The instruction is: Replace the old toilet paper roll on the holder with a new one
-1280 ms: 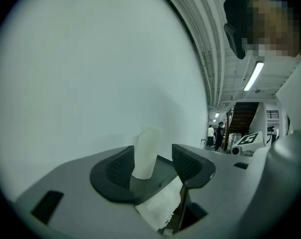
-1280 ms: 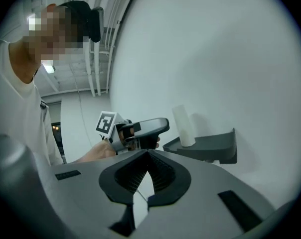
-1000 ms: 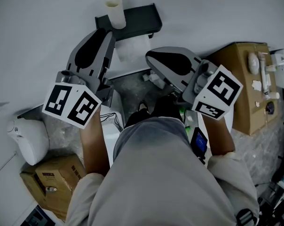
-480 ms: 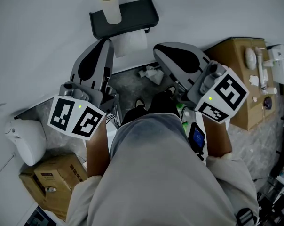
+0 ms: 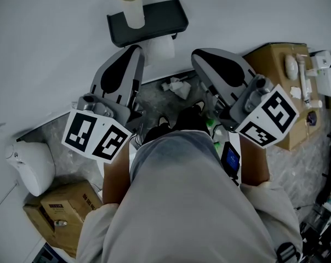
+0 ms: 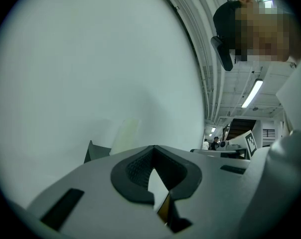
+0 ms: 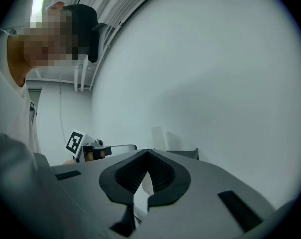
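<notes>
A black holder shelf (image 5: 154, 22) is fixed to the white wall, with a cream cardboard tube (image 5: 133, 7) standing upright on its left end. A white paper roll (image 5: 160, 47) hangs under the shelf. My left gripper (image 5: 136, 50) is shut and empty, its tip just below the shelf and left of the roll. My right gripper (image 5: 198, 57) is shut and empty too, off to the roll's right. The left gripper view shows the left gripper (image 6: 153, 148) closed, with the tube (image 6: 126, 135) and shelf (image 6: 96, 151) beyond. The right gripper view shows the right gripper (image 7: 146, 152) closed below the tube (image 7: 158, 138).
A cardboard box (image 5: 279, 100) with small white items on top stands at the right. Crumpled tissue (image 5: 177, 86) lies on the floor under the holder. A white rounded object (image 5: 30, 164) and another cardboard box (image 5: 57, 207) sit at the lower left.
The left gripper has drawn back a little from the tube and shelf. The right gripper has swung to the right, away from the roll.
</notes>
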Motion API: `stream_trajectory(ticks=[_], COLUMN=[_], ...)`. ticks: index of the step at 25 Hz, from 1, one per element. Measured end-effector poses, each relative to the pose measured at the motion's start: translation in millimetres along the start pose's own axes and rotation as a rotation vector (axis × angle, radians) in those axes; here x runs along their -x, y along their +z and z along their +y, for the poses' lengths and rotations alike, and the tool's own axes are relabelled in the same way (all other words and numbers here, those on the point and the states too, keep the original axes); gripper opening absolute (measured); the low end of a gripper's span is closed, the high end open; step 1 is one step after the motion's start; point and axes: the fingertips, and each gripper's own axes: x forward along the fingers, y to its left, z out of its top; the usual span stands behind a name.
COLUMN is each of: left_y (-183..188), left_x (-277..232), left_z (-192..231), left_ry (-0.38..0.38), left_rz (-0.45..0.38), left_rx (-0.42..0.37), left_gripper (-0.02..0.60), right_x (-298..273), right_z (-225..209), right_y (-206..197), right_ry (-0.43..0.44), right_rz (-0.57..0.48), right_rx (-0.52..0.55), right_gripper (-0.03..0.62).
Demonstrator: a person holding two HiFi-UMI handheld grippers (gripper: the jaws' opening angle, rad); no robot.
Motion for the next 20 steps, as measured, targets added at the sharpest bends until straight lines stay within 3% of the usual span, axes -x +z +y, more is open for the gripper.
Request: stream_trajectory(ticks=[8,20], left_y=[8,7], left_x=[-1,6], left_z=[-4,-9], left_ry=[-0.022,-0.043], left_rz=[-0.007,0.003], left_rx=[-0.033,-0.058], left_gripper=[0.005,0.005], right_x=[9,5], right_z=[1,21], right_y=[3,-9], right_ry=[-0.066,-0.052], right_rz=[-0.015,0.016], right_rx=[0.016,0.033], right_gripper=[0.015,0.015])
